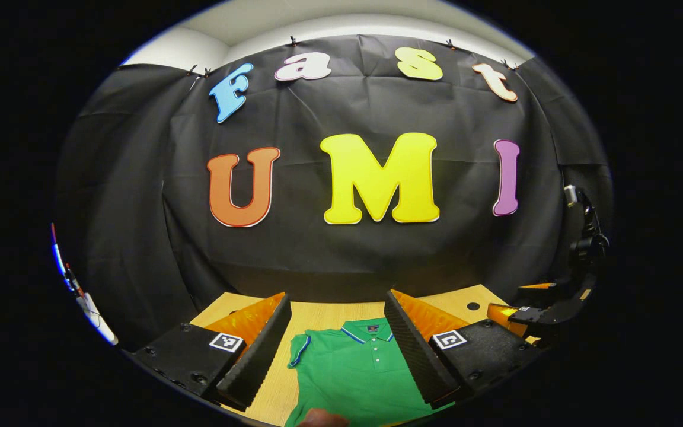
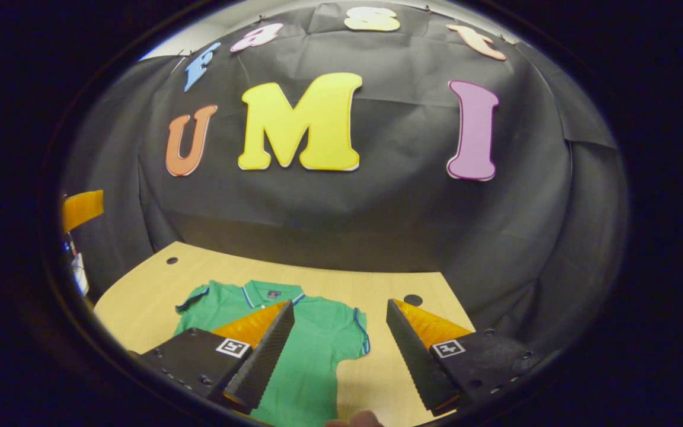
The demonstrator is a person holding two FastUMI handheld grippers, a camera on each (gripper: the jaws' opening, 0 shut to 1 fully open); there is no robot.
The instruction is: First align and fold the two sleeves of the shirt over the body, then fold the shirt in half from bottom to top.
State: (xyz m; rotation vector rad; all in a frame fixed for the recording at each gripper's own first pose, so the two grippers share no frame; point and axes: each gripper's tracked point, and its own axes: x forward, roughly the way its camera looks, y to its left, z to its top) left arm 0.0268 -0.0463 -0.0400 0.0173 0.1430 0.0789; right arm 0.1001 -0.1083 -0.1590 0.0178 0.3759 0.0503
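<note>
Lying flat: one green shirt; two open tools above.

A recording booth in a lab, not a home. Black cloth is clipped up as a backdrop behind a light wooden desk with cable holes at its far corners. Above the cloth, a plain white wall and ceiling show. A camera mount stands off the desk's right edge.

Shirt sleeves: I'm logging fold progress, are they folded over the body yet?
Not yet. The green shirt lies spread on the table, both sleeves sticking out sideways.
</note>
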